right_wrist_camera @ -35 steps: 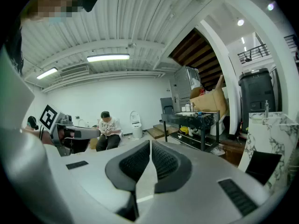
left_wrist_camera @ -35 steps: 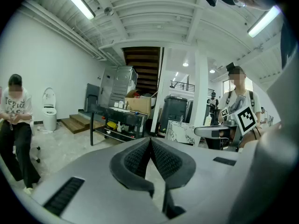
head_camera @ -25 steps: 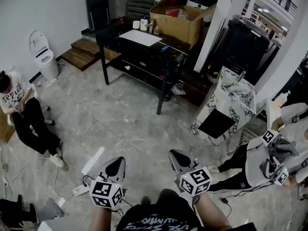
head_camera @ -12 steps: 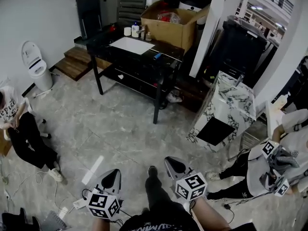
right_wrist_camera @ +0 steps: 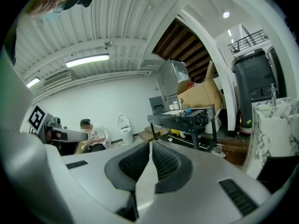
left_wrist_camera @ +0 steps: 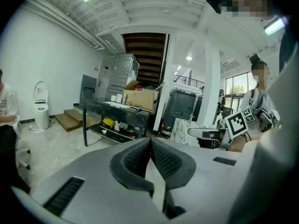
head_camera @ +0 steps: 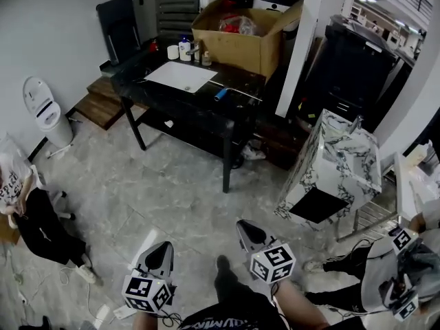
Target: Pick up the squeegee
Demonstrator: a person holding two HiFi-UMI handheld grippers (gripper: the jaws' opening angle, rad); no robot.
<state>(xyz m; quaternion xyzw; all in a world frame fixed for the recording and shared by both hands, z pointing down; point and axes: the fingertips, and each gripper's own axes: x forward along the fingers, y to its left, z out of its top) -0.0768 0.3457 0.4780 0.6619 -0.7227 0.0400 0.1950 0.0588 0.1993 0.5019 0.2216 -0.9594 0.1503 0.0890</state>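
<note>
A black table (head_camera: 206,88) stands across the room from me. On its right part lies a blue-handled tool with a thin blade, apparently the squeegee (head_camera: 227,93). My left gripper (head_camera: 165,247) and right gripper (head_camera: 243,227) are held low near my body, over the marble floor and well short of the table. Both point toward it. Each is shut, with nothing between the pads, as the left gripper (left_wrist_camera: 150,143) and right gripper (right_wrist_camera: 150,146) views show. The table (left_wrist_camera: 117,112) also shows far off between the jaws, and the table (right_wrist_camera: 187,118) likewise.
A cardboard box (head_camera: 237,29), bottles and a white sheet (head_camera: 180,76) sit on the table. A marble-patterned cabinet (head_camera: 330,170) stands to the right, a toilet (head_camera: 41,108) and wooden steps (head_camera: 96,102) to the left. One person (head_camera: 27,212) sits left, another (head_camera: 405,280) right.
I have walked forward: the table and box sit larger and nearer in the head view. Both grippers came along with me and stayed shut.
</note>
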